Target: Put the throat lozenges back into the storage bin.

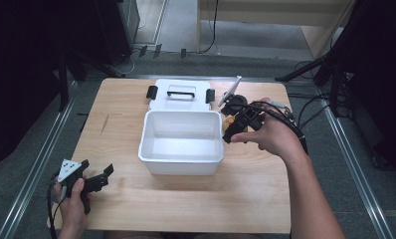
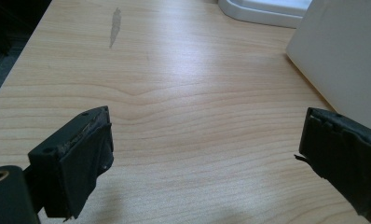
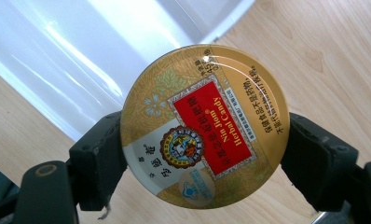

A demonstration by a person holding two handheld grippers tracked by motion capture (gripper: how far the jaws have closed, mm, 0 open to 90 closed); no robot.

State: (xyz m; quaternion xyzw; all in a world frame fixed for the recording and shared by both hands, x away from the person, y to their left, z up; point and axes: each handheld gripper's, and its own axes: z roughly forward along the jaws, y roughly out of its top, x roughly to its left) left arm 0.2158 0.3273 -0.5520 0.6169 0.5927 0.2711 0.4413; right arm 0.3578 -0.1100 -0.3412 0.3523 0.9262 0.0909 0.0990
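A round gold candy tin [image 3: 204, 126] with a red label is clamped by its edges in my right gripper [image 3: 204, 156], which is shut on it. From above, the tin [image 1: 228, 122] hangs just beyond the right wall of the open white box [image 1: 181, 164], with my right gripper [image 1: 232, 128] in a hand around it. Beneath the tin lie the box's rim and hollow inside [image 3: 81, 56]. My left gripper [image 1: 102, 178] rests low at the table's front left, jaws open wide with bare wood between them [image 2: 207, 154].
The box's white lid [image 1: 181, 94], with a black handle and clips, lies flat behind the box. The box wall [image 2: 342, 60] stands to the right in the left gripper view. Cables trail off the table's right side.
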